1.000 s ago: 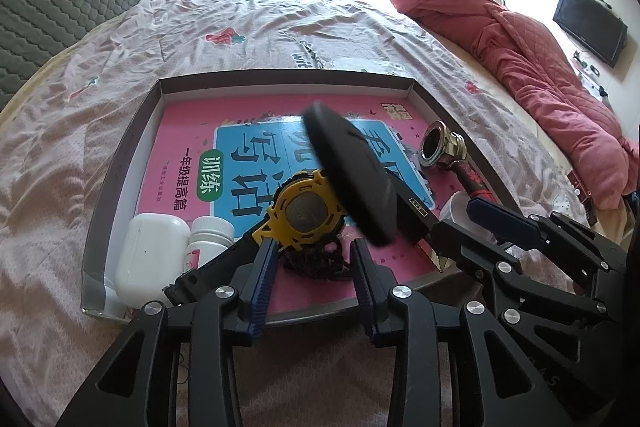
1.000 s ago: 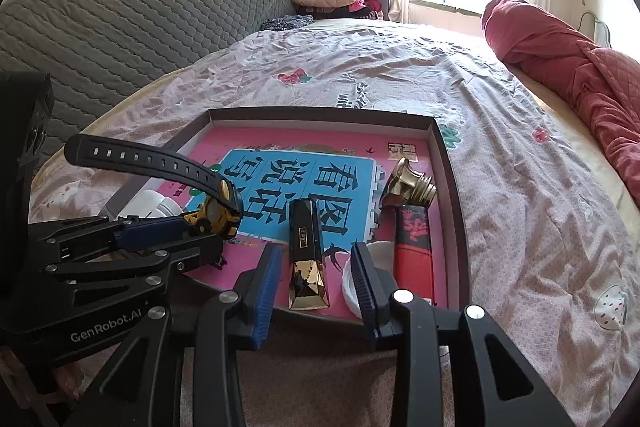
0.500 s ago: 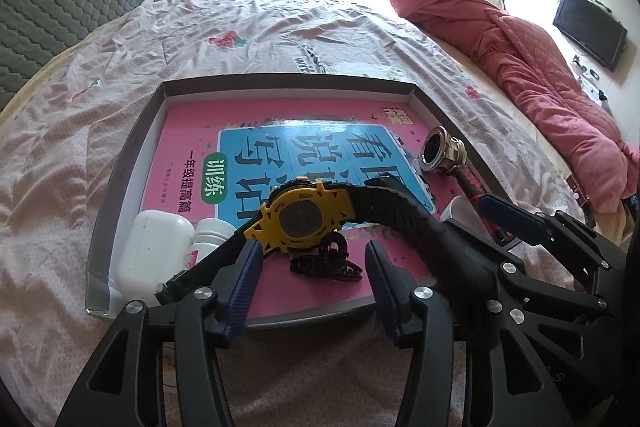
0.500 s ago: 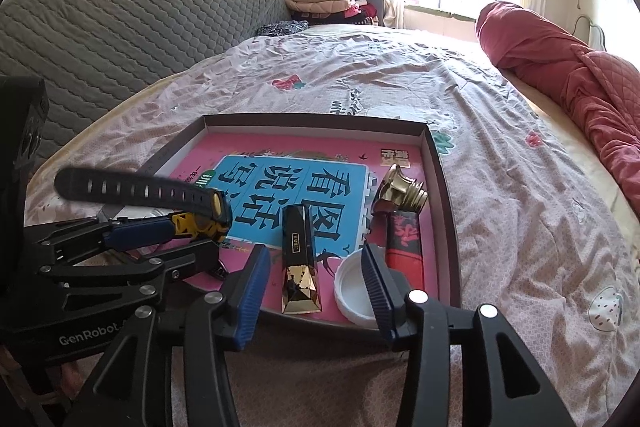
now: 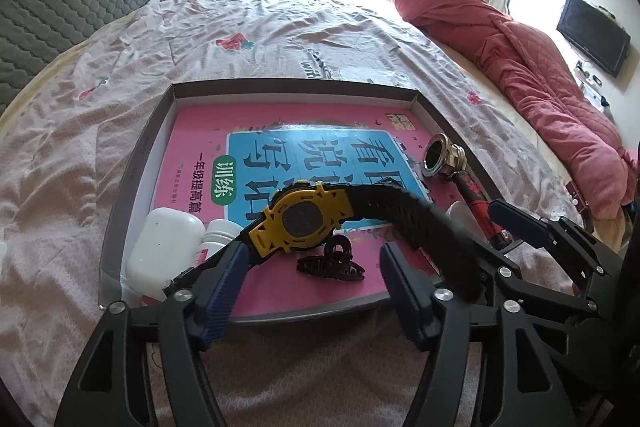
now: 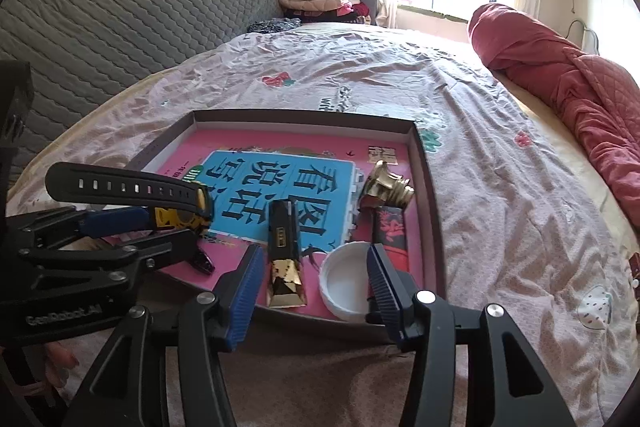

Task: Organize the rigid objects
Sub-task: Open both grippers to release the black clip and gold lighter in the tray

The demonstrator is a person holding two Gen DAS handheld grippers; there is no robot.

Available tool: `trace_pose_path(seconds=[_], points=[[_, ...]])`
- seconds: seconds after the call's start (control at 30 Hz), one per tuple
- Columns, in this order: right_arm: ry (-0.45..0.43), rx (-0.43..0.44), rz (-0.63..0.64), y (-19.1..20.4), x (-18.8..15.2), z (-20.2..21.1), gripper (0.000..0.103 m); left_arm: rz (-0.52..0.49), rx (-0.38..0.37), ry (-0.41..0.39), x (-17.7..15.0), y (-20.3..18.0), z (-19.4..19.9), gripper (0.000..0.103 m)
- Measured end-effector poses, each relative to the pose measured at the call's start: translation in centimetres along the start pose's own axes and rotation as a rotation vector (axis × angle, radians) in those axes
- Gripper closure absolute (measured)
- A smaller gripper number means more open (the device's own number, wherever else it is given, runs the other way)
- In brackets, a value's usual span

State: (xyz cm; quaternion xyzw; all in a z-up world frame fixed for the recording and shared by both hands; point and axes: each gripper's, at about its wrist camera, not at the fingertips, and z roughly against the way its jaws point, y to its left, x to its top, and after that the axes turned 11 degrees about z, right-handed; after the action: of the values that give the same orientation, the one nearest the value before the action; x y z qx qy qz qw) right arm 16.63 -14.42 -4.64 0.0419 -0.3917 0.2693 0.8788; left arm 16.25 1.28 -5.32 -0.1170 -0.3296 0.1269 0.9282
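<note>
A yellow-cased watch (image 5: 302, 221) with black straps rests on my left gripper's left finger, its strap draped over the right finger; it also shows in the right wrist view (image 6: 176, 217). My left gripper (image 5: 308, 267) is open, at the near edge of the shallow tray (image 5: 132, 167). A black hair claw (image 5: 330, 261) lies in the tray between the fingers. My right gripper (image 6: 312, 269) is open and empty, above a black-and-gold lighter (image 6: 284, 259) and a white lid (image 6: 344, 281).
The tray (image 6: 430, 195) sits on a pink bedsheet and holds a pink-and-blue book (image 5: 304, 155), a white earbud case (image 5: 160, 243), a white bottle (image 5: 218, 233) and a brass-ended red tube (image 6: 386, 203). A red quilt (image 5: 512, 67) lies right, a grey headboard (image 6: 120, 23) left.
My left gripper opened wide, releasing its pinch on the watch, whose strap swung down from upright to lie across the right finger. My right gripper opened wider too.
</note>
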Motion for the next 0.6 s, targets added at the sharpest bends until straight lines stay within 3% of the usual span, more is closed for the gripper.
trace_pose_path(seconds=[0.17,0.6], points=[[0.001,-0.019,-0.001,-0.1,-0.1,0.3,0.043,-0.008,0.014,0.001,-0.1,0.0,0.4,0.029],[0.013,-0.055,0.009,0.5,-0.1,0.9,0.040,0.005,0.023,0.007,-0.4,0.6,2.2,0.029]])
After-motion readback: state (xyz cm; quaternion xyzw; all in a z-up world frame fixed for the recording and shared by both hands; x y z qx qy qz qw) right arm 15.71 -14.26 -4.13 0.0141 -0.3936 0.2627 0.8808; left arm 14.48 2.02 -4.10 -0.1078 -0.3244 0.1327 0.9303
